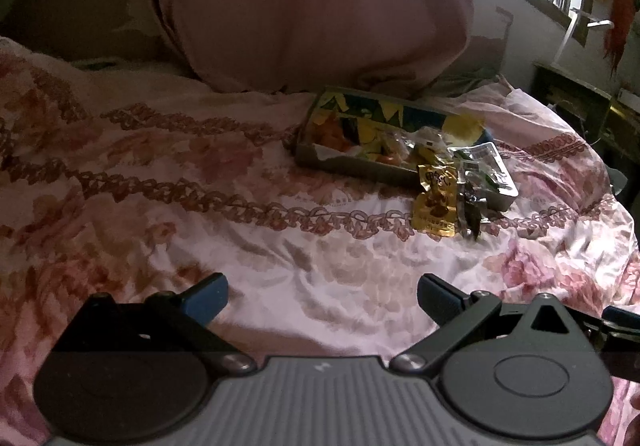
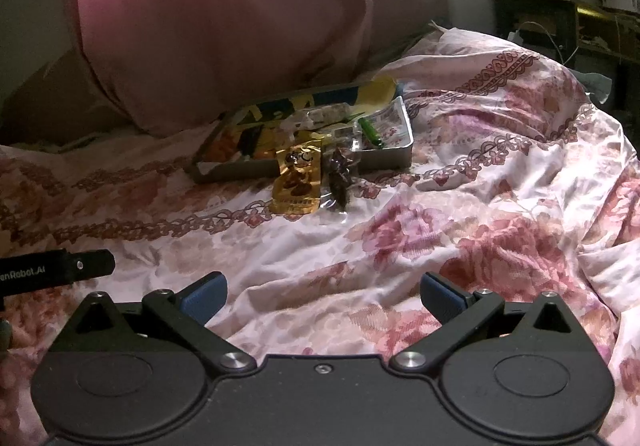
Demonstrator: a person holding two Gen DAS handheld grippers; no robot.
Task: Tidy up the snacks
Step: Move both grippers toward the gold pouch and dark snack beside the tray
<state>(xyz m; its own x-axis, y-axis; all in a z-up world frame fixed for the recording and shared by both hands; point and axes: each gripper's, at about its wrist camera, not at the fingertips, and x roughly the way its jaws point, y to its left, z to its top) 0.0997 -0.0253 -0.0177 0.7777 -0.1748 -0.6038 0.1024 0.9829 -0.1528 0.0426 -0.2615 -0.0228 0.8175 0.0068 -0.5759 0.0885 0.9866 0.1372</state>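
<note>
A shallow grey box (image 1: 352,162) (image 2: 384,160) full of mixed snack packets lies on the floral bedspread, in front of a pink pillow. A golden snack pouch (image 1: 436,202) (image 2: 298,180) and a clear packet with dark contents (image 1: 472,206) (image 2: 340,182) hang over the box's front edge onto the bed. A green item (image 2: 370,130) lies inside the box on the right. My left gripper (image 1: 322,296) is open and empty, well short of the box. My right gripper (image 2: 322,296) is open and empty too, also well short of it.
The large pink pillow (image 1: 312,6) (image 2: 216,26) stands behind the box. The rumpled bedspread (image 1: 200,186) (image 2: 500,206) covers the whole near area. A dark side table (image 1: 588,106) (image 2: 560,26) stands beyond the bed's right edge. The other gripper's black body (image 2: 56,270) shows at left.
</note>
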